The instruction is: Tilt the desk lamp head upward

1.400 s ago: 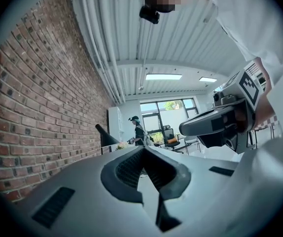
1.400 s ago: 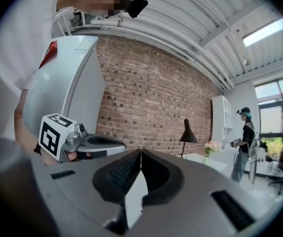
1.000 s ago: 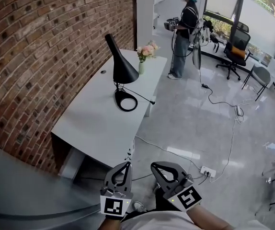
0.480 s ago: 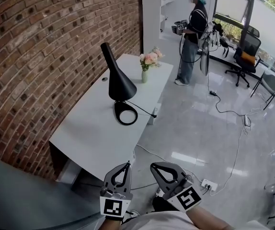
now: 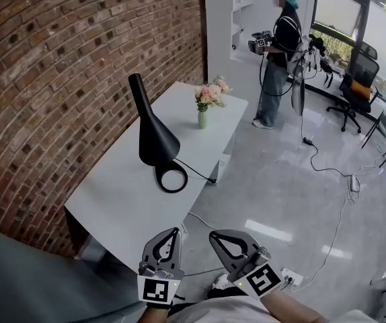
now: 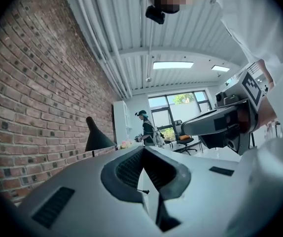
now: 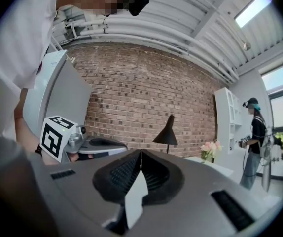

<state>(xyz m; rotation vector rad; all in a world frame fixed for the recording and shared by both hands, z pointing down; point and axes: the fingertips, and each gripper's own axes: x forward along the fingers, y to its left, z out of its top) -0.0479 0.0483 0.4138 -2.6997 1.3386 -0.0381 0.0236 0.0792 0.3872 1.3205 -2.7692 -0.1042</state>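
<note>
Lamp [image 5: 154, 140] stands on the bench [image 5: 122, 204], midway along its open edge, nearer than a second ago. Left gripper [image 5: 173, 233] and right gripper [image 5: 214, 235] hang off the near corner, jaws closed and empty; bare top between.

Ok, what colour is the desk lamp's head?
The lamp head is plain black, with no pattern. It shows best in the head view.

Left gripper [image 6: 144, 151] jaws together, empty; black lamp [image 6: 97, 138] beyond by brick wall [image 6: 33, 107]; right gripper [image 6: 220, 126] alongside
</note>
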